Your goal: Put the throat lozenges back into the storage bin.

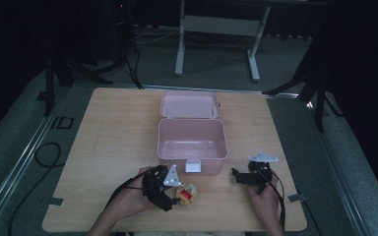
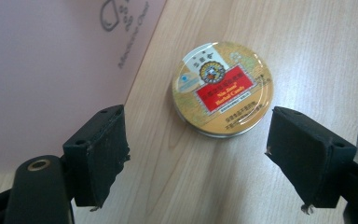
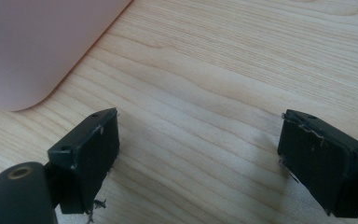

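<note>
A round gold tin (image 2: pixel 222 87) with a red label lies flat on the wooden table (image 1: pixel 113 147), just in front of the pink box. In the high view the tin (image 1: pixel 187 194) sits at the tip of my left gripper (image 1: pixel 170 189). The left gripper (image 2: pixel 196 161) is open, its jaws spread wide just short of the tin, nothing between them. An open pink box (image 1: pixel 192 140) stands mid-table, its lid (image 1: pixel 189 104) folded back and its inside bare. My right gripper (image 1: pixel 241 177) rests low by the box's right front corner (image 3: pixel 23 88); it (image 3: pixel 198 161) is open over bare wood.
The box's white latch (image 1: pixel 193 166) faces the near edge. The pink box wall (image 2: pixel 42 74) stands close on the left of the left gripper view. Cables trail from both grippers toward the near table edge. A desk frame (image 1: pixel 216 34) stands on the floor beyond the table.
</note>
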`<move>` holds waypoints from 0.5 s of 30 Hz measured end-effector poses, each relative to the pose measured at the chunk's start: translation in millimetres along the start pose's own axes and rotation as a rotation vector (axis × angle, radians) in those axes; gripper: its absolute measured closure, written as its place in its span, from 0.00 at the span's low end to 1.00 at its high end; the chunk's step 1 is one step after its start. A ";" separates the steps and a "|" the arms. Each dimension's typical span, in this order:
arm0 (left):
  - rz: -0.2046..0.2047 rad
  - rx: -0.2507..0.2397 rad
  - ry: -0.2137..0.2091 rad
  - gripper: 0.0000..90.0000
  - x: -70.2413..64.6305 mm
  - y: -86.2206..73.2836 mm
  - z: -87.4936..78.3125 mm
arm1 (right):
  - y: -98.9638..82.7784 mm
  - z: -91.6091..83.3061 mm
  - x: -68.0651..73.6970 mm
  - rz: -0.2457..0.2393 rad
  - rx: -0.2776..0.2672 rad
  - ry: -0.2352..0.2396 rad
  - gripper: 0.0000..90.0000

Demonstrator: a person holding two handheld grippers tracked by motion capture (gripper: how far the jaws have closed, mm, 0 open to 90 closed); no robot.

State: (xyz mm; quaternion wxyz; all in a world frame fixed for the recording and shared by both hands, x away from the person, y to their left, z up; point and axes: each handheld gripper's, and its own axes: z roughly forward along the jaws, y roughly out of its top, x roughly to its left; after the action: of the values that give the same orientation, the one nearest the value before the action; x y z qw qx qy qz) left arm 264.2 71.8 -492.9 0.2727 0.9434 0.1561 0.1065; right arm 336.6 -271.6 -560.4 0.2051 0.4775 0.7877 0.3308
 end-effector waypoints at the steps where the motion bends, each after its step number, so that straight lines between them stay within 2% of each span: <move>1: 0.002 0.000 -0.005 0.23 -0.5 0.8 0.9 | 0.0 0.0 0.0 0.000 0.000 0.000 0.14; 8: 0.025 0.008 -0.026 0.20 -3.0 7.0 7.5 | 0.0 0.0 0.0 0.000 0.000 0.000 0.14; 15: 0.052 0.025 -0.029 0.19 -5.6 12.8 14.3 | 0.0 0.0 0.0 0.000 0.000 0.000 0.14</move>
State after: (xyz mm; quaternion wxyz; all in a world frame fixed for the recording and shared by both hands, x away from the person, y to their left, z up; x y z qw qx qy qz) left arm 266.1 52.7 -498.4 0.2602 0.9519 0.1287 0.0978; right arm 336.6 -271.6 -560.5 0.2051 0.4775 0.7877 0.3307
